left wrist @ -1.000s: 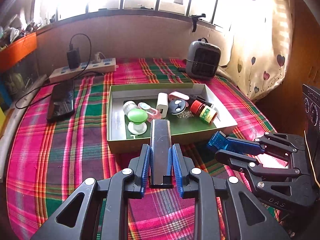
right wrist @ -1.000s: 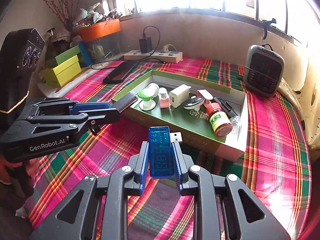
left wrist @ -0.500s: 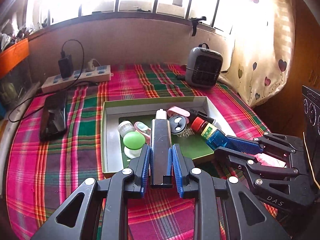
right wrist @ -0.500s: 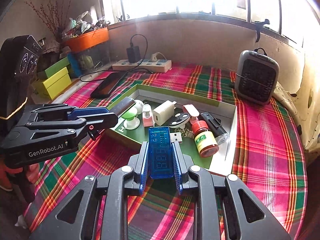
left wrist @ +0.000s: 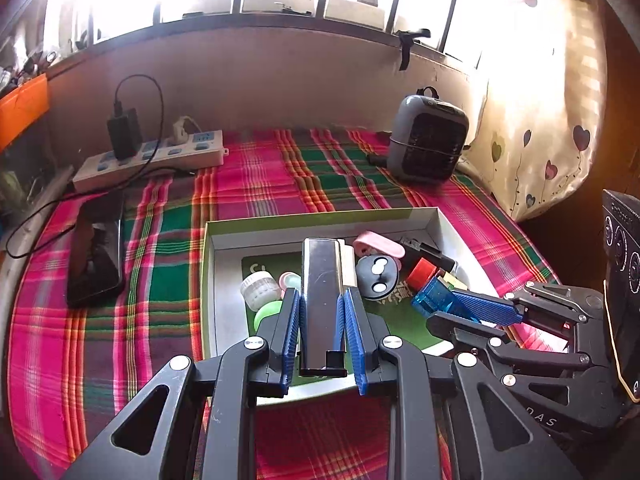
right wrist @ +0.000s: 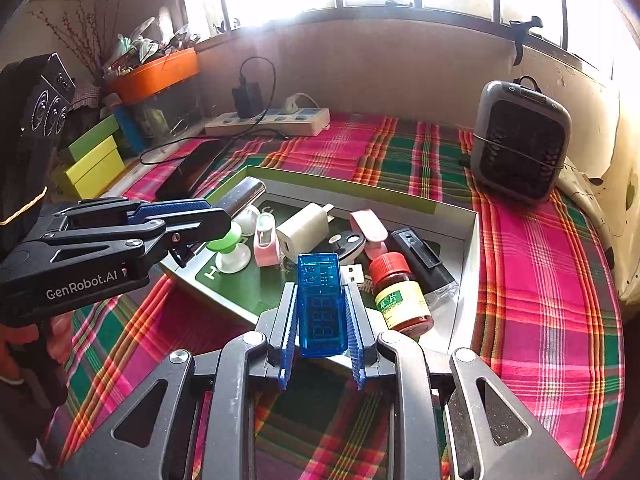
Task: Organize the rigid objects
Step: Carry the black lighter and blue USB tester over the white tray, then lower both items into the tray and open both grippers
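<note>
**Open box at the middle of the counter**

The shallow cardboard box [left wrist: 448, 226] sits on the plaid-clothed counter [left wrist: 168, 280]. Left of it lies a black smartphone [left wrist: 95, 252]; behind that, a white power strip [left wrist: 154, 160]. A grey boxy heater [left wrist: 426, 140] stands behind-right.

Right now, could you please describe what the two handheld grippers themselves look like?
Both are matte black linkage frames with silver pivot pins and ribbed blue pads. The left gripper carries white "GenRobot.AI" lettering on its side, seen from the right wrist camera. The right gripper shows "DAS" on its frame. Each rear housing has round embossed rings.
</note>
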The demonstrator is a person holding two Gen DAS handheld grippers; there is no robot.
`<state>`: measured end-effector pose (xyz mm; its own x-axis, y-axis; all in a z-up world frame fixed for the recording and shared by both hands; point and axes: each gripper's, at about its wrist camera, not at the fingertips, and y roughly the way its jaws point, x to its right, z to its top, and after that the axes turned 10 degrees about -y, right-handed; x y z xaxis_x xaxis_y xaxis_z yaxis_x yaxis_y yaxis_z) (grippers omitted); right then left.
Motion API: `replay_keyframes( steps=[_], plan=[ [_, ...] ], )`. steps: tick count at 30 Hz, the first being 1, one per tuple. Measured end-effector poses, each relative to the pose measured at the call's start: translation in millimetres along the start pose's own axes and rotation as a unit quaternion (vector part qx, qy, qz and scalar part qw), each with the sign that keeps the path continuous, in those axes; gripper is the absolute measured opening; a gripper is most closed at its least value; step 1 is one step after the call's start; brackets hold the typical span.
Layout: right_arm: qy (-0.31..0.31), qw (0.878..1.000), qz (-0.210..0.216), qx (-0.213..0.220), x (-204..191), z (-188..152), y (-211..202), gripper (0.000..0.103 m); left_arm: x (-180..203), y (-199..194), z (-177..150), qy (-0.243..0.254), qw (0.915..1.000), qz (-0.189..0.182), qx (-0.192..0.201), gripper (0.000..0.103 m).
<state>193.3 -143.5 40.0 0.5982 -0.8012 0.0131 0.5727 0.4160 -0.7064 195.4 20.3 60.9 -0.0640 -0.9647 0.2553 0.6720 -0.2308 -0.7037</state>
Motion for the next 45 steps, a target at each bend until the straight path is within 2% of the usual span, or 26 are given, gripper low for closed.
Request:
replay_keyframes(
  steps=[12,19,45],
  plan=[
    [-0.003,1.0,0.013,-0.017,4,1,22,0.024,-4,24,9,-0.006,0.9999,0.004,-0.01,0.022],
    [-0.018,0.999,0.0,-0.026,3,1,29,0.024,-6,36,11,-0.005,0.9998,0.008,-0.015,0.022],
    [-0.014,0.999,-0.002,-0.031,6,0,39,0.024,-10,48,10,-0.013,0.9995,0.004,-0.027,0.021]
  ],
)
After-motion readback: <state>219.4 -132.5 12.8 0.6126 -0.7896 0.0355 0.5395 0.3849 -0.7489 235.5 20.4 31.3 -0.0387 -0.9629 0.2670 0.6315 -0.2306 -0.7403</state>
